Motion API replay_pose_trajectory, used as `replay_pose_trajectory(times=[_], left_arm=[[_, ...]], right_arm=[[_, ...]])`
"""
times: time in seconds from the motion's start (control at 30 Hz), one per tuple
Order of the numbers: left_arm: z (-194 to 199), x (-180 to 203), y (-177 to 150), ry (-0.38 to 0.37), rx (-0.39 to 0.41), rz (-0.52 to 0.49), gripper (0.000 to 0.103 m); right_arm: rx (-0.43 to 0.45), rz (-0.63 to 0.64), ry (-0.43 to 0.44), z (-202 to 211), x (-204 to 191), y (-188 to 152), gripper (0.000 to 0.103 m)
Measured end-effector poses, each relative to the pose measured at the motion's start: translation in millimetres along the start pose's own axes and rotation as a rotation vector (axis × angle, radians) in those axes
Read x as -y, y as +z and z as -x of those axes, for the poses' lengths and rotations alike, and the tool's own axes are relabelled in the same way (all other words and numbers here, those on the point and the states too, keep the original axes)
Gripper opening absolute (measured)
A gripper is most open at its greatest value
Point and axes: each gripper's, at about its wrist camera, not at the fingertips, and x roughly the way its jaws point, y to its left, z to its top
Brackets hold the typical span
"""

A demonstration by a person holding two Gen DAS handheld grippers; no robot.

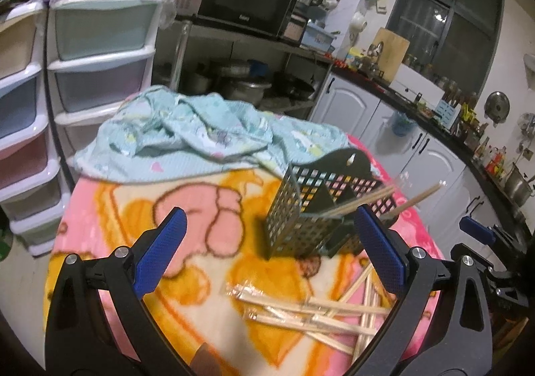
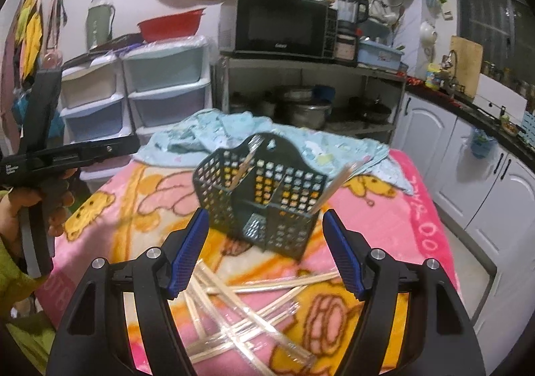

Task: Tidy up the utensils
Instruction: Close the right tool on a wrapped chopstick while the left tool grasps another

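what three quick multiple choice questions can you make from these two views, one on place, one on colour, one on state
1. Where do the loose wrapped chopsticks lie?
A. on the blanket in front of the caddy
B. on the microwave
C. in a drawer

2. What colour are the gripper pads?
A. red
B. blue
C. white

3. How is the right gripper?
A. shut on a fork
B. shut on the cloth
C. open, holding nothing

Key: 1 A, they are scattered on the pink blanket near the dark caddy. 2 B, both pads show blue. 3 C, its jaws stand wide apart with nothing between.
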Motion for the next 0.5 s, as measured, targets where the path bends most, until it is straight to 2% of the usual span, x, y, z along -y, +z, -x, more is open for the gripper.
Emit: replay_pose_trajectory(times=[0.5], left_arm=[[-25.1,-26.4,-39.7,0.021,-0.15,0.047,0.092]], right_arm=[[-0.144,0.055,0.111,-34.8,-35.8,-35.9,0.068]])
